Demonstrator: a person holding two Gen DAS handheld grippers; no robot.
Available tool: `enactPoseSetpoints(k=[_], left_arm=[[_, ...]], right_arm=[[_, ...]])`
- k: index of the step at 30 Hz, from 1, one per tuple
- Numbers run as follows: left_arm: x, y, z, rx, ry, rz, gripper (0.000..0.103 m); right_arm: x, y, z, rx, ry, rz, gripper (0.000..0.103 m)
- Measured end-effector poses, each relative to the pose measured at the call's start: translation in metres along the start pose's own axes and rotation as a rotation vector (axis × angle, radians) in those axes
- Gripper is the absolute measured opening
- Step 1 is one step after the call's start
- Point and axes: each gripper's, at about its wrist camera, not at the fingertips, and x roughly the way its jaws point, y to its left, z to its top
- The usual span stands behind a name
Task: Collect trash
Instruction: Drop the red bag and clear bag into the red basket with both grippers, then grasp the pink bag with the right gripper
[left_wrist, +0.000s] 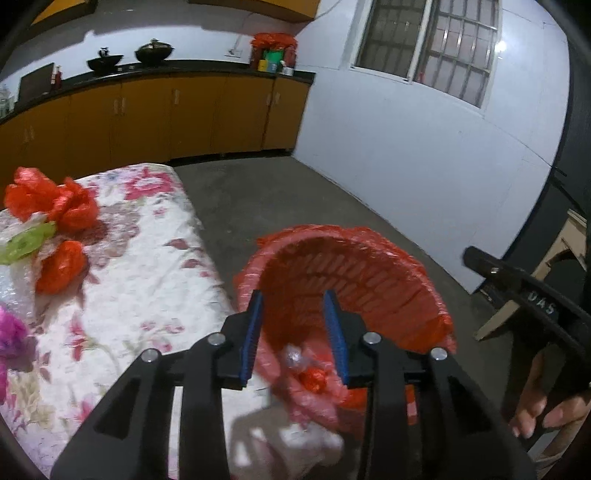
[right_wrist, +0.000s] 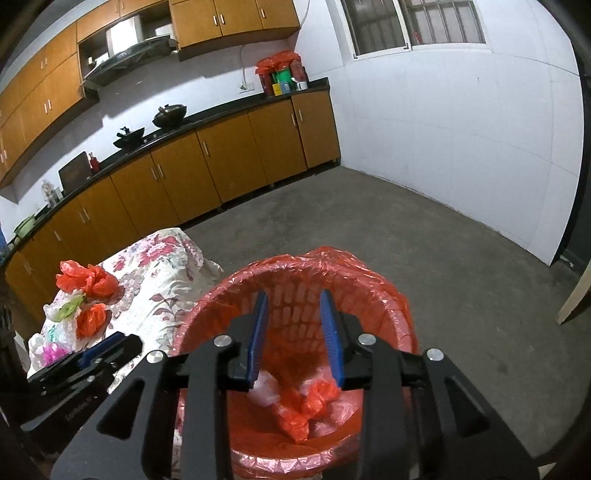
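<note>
Crumpled red bags (right_wrist: 299, 410) lie in red-lined basket (right_wrist: 369, 280).

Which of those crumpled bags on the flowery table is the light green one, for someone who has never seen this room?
Start at the table with the floral cloth beside the red-lined bin. At its far end lies a cluster of crumpled bags. The light green bag sits between two red-orange bags, the only green one there.
</note>
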Motion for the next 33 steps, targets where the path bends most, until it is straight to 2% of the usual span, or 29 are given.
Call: enactPoseSetpoints(k=[5,8,12,18,27,28,31,33], left_arm=[[-0.023,0.025,-0.005,-0.037,-0.053,0.153,0.060],[-0.038,0.043,-0.011,-0.052,-0.072,0.245,0.065],[-0.059,0.069,-0.019,-0.063,-0.088,0.338,0.067],[-0.097,0.126,-0.034,-0.138,-0.115,0.469,0.067],[-0.170,0.223,-0.058,-0.286,-0.189,0.685,0.067],[-0.179,0.233,-0.061,-0.302,-0.199,0.711,0.067],[-0.195,0.252,-0.070,-0.334,-0.213,0.752,0.067],[-0.206,0.266,-0.077,-0.353,-0.217,0.769,0.068]], right_arm=[[-0.005,0.015,0.001,-0.054,-0.024,0.008,0.031],[-0.007,0.031,-0.001,-0.092,-0.037,0.039,0.038],[-0.006,0.060,-0.005,-0.142,-0.032,0.105,0.039],[0.001,0.119,-0.018,-0.209,0.020,0.253,0.039],[0.025,0.256,-0.058,-0.386,0.148,0.527,0.039],[0.030,0.274,-0.064,-0.411,0.166,0.555,0.041],[0.041,0.312,-0.078,-0.457,0.192,0.593,0.057],[0.049,0.335,-0.086,-0.487,0.204,0.606,0.058]])
